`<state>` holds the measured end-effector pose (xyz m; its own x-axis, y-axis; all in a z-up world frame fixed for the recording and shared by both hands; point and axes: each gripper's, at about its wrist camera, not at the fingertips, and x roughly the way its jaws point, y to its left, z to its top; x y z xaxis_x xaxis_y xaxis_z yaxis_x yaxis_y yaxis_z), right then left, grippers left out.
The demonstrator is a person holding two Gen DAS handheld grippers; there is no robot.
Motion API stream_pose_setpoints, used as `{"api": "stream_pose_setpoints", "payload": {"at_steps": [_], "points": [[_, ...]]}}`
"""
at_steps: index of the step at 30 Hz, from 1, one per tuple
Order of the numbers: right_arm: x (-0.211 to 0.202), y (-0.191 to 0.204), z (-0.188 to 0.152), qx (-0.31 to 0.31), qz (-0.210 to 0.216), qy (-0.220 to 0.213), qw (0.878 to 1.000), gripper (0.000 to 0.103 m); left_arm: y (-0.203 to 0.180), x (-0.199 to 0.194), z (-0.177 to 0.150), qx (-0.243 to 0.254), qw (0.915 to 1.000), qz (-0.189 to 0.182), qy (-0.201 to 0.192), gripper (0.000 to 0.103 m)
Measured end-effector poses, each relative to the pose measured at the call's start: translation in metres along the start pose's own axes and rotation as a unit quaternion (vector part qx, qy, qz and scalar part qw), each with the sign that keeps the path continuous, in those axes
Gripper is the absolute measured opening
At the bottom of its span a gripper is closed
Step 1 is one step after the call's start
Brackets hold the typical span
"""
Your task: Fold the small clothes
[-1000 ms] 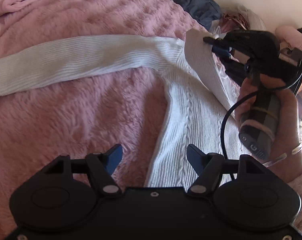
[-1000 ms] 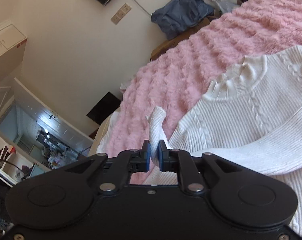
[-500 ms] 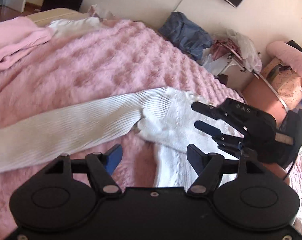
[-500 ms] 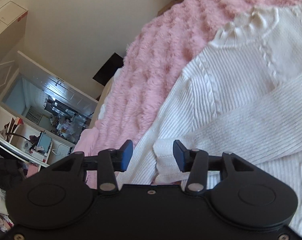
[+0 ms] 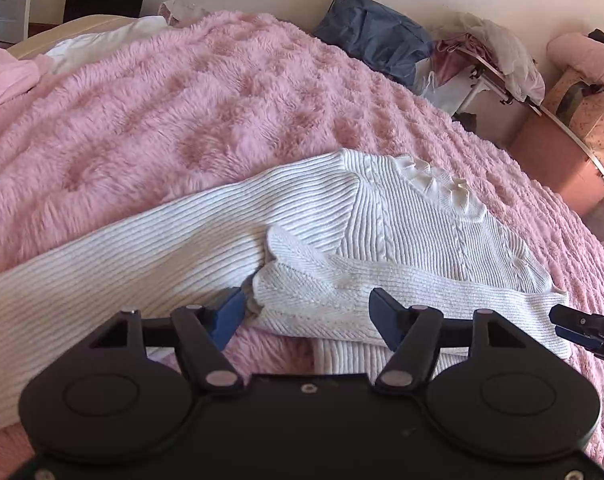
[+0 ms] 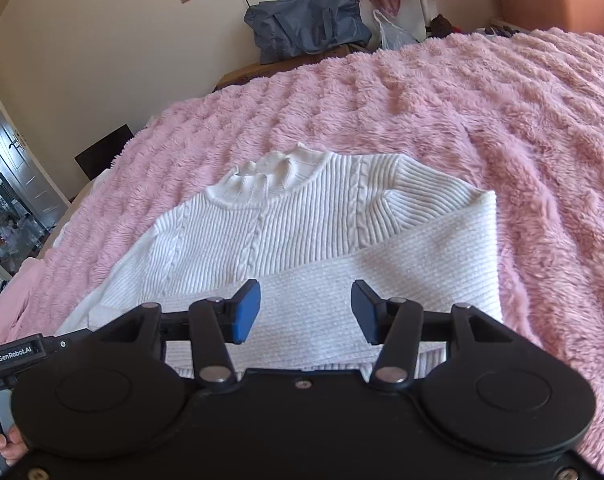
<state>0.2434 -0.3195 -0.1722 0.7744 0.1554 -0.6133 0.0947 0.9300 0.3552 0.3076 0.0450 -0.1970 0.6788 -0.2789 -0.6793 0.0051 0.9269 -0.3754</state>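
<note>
A white ribbed knit sweater point(image 6: 302, 232) lies flat on the pink fluffy blanket point(image 6: 502, 112), collar away from me. One sleeve is folded across its chest point(image 6: 402, 272); its cuff end shows in the left wrist view point(image 5: 302, 276). The other sleeve point(image 5: 114, 264) stretches out to the left. My left gripper point(image 5: 308, 312) is open, low over the folded cuff. My right gripper point(image 6: 306, 308) is open and empty above the folded sleeve; its tips also show in the left wrist view point(image 5: 582, 330).
A dark blue bag point(image 6: 310, 20) sits by the wall beyond the bed. A cluttered rack with clothes point(image 5: 486, 52) and a brown box point(image 5: 554, 160) stand at the bed's right side. A pink folded garment point(image 5: 6, 80) lies at the far left.
My right gripper let go of the sleeve cuff, laid it across the sweater's chest, and drew back. My left gripper came down close over the cuff.
</note>
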Motion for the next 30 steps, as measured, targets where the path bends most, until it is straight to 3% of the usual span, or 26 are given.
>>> {"api": "stream_pose_setpoints", "payload": {"at_steps": [7,9,10,11,16,20,24,30], "points": [[0.008,-0.002,-0.008,0.009,0.006,0.01,1.0,0.053,0.01,0.013,-0.003,-0.026,0.9996,0.007,0.012,0.065],[0.009,-0.003,-0.008,0.009,0.005,0.012,1.0,0.053,0.012,0.014,-0.004,-0.037,0.9992,-0.009,0.01,0.058],[0.009,-0.003,-0.009,0.009,0.005,0.013,1.0,0.053,0.014,0.015,-0.004,-0.044,0.9989,-0.015,0.01,0.038],[0.01,-0.004,-0.009,0.009,0.004,0.013,1.0,0.053,0.016,0.016,-0.004,-0.053,0.9983,-0.019,0.013,0.008],[0.009,-0.006,-0.009,0.008,-0.002,0.013,1.0,0.053,0.022,0.016,-0.004,-0.079,0.9963,-0.03,0.014,0.006],[0.007,-0.006,-0.007,-0.005,-0.011,0.006,1.0,0.053,0.016,0.003,0.0,-0.073,0.9962,-0.045,-0.015,0.004],[0.007,-0.008,-0.003,-0.019,-0.026,-0.001,0.999,0.052,0.003,-0.009,0.02,-0.05,0.9936,-0.087,-0.051,0.004],[0.009,-0.013,0.0,-0.018,-0.041,-0.01,0.999,0.053,-0.024,-0.025,0.063,0.014,0.9822,-0.149,-0.114,0.004]]}}
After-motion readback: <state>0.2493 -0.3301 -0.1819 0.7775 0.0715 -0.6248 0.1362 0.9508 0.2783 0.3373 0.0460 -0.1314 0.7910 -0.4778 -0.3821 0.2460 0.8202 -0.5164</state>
